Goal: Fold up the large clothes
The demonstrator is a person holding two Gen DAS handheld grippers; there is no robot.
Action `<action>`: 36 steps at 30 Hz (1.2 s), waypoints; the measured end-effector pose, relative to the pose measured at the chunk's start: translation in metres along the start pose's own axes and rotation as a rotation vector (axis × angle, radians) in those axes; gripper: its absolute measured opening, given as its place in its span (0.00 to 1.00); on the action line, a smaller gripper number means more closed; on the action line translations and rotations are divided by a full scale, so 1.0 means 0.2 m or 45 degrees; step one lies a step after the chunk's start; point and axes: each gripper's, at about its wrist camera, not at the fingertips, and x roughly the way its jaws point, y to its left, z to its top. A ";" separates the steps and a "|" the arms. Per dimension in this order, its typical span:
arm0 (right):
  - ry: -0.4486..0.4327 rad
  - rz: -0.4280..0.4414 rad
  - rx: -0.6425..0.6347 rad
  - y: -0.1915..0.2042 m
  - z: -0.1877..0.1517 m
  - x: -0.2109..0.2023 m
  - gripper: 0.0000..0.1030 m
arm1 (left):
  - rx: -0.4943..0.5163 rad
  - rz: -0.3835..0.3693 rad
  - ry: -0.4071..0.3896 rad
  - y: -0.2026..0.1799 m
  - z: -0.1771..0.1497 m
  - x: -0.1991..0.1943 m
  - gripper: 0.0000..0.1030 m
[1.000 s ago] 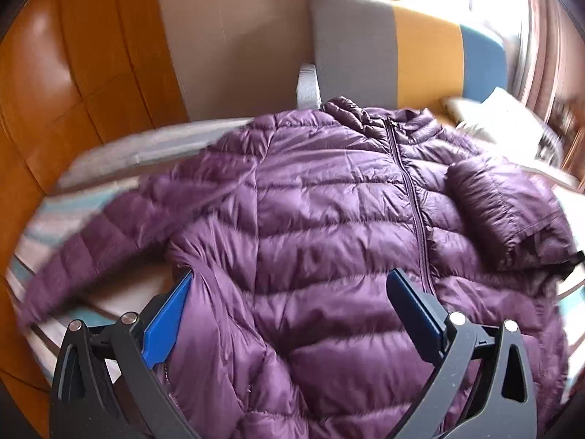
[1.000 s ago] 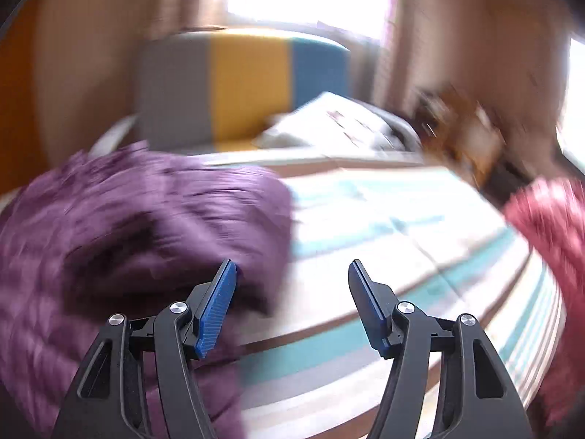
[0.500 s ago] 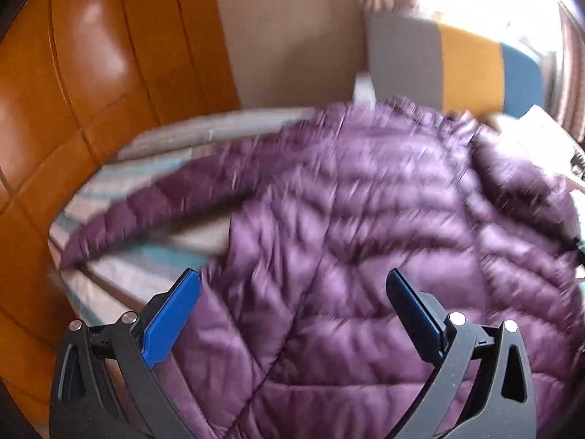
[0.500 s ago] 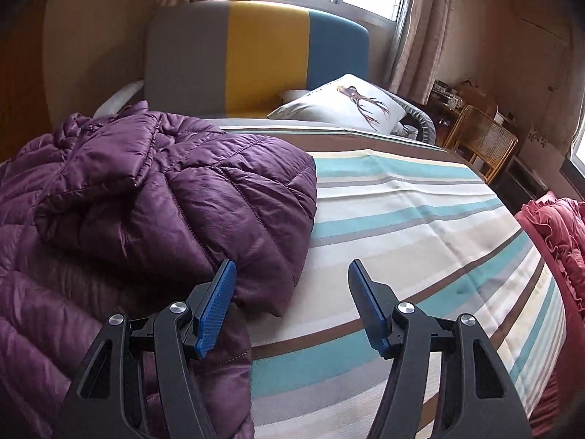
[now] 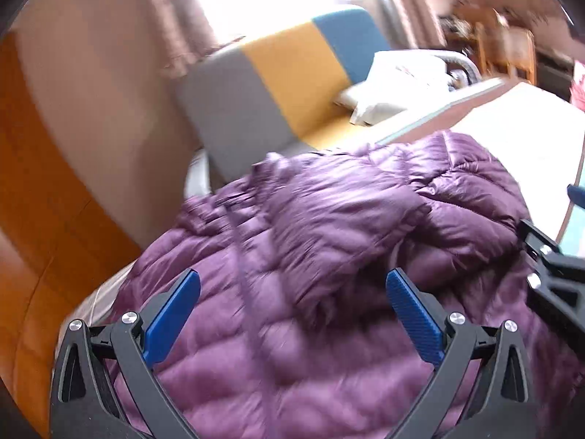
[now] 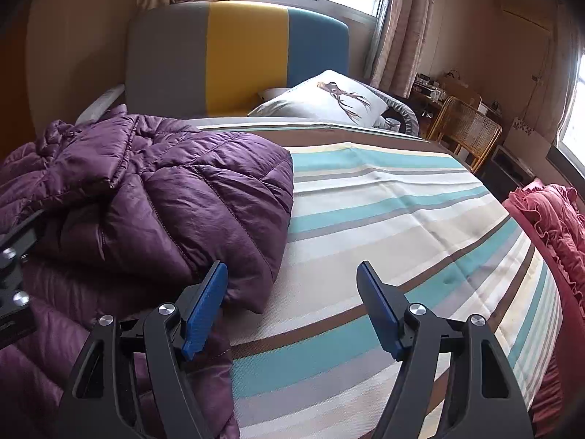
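Purple quilted jacket (image 6: 153, 190) spread over the left half of a striped bed (image 6: 402, 212), collar toward the headboard (image 6: 237, 58) end, one sleeve folded back across the chest. Left tongs (image 5: 292, 314) spread wide above the jacket's front, nothing pinched, blue pads on either side of the zip line and the folded sleeve's cuff; view blurred. Right tongs (image 6: 292, 307) at the jacket's right edge, spread and just widened further, nothing gripped: left pad over the purple fabric by the sleeve's cuff, right pad over bare striped cover. Between those pads, only bedcover and the jacket's hem edge. Deer-print pillow (image 6: 329, 98) near the headboard, red ruffled cloth (image 6: 548, 226) along the bed's right edge, well apart from the jacket.
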 end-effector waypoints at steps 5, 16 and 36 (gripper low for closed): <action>0.010 -0.009 -0.022 0.02 0.00 0.02 0.71 | 0.039 -0.108 0.085 -0.06 0.05 0.17 0.59; 0.003 -0.016 0.009 -0.01 -0.01 0.02 0.71 | -0.619 -0.251 0.100 0.44 -0.20 0.17 0.07; -0.048 0.156 0.176 -0.14 0.14 -0.01 0.71 | -1.138 -0.313 0.061 0.79 -0.64 0.19 0.78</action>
